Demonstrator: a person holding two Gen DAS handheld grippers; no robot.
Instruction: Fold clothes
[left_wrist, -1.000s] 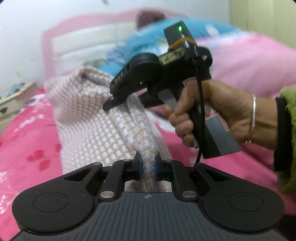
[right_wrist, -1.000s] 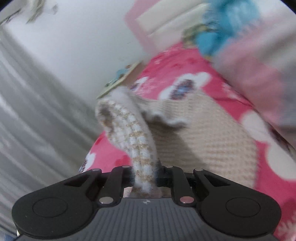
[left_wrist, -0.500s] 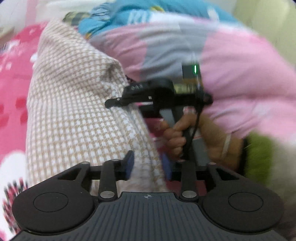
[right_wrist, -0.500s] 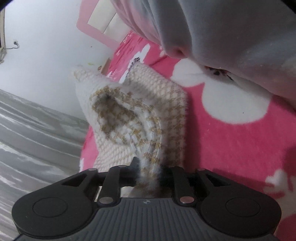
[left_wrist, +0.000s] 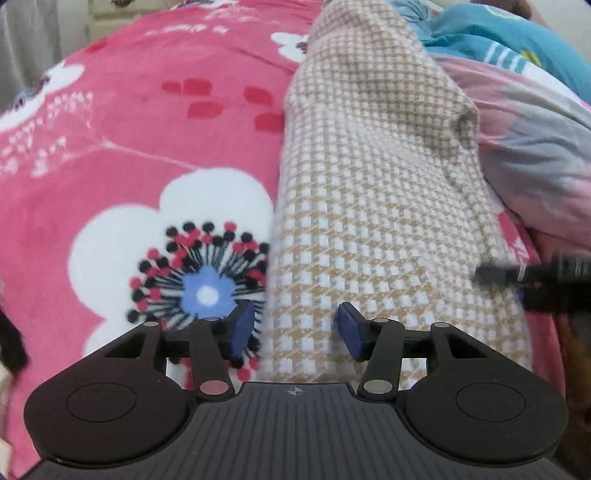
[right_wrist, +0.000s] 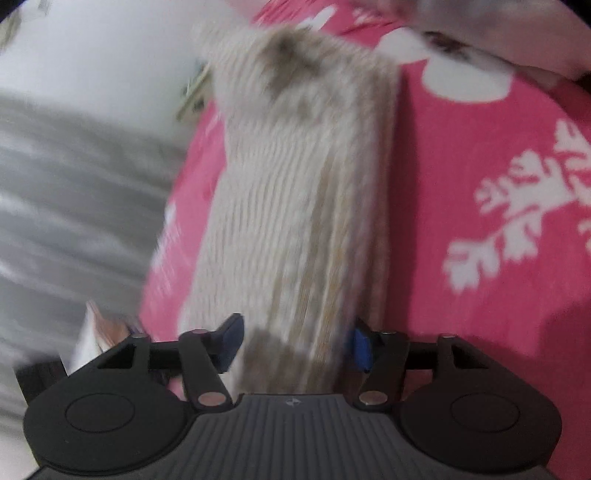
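A large pink bed cover with white flowers (left_wrist: 155, 122) fills most of the left wrist view and the right half of the right wrist view (right_wrist: 480, 177). One white flower with a blue centre and black and red dots (left_wrist: 199, 273) lies just left of the garment.

On this cover lies the beige and white checked knitted garment (left_wrist: 373, 206), folded into a long strip that runs away from the camera. Its left edge is straight, and its far right side bulges into a rounded fold. In the right wrist view the same garment (right_wrist: 295, 192) appears as a long pale strip, much blurred, so its pattern cannot be read there.

To the right of the garment a pink and grey quilt (left_wrist: 528, 147) is heaped, touching the garment's right edge, and behind it lies a blue patterned blanket (left_wrist: 509, 33).

The left gripper (left_wrist: 295, 332) has its blue pads spread apart; the near end of the garment lies between them, and neither pad presses on it. The right gripper (right_wrist: 291, 347) also stands with its pads wide apart, with the garment's near end between them; because of blur I cannot tell whether the cloth touches the pads. In the left wrist view the right gripper's black body (left_wrist: 535, 280) shows blurred at the right edge, beside the garment.
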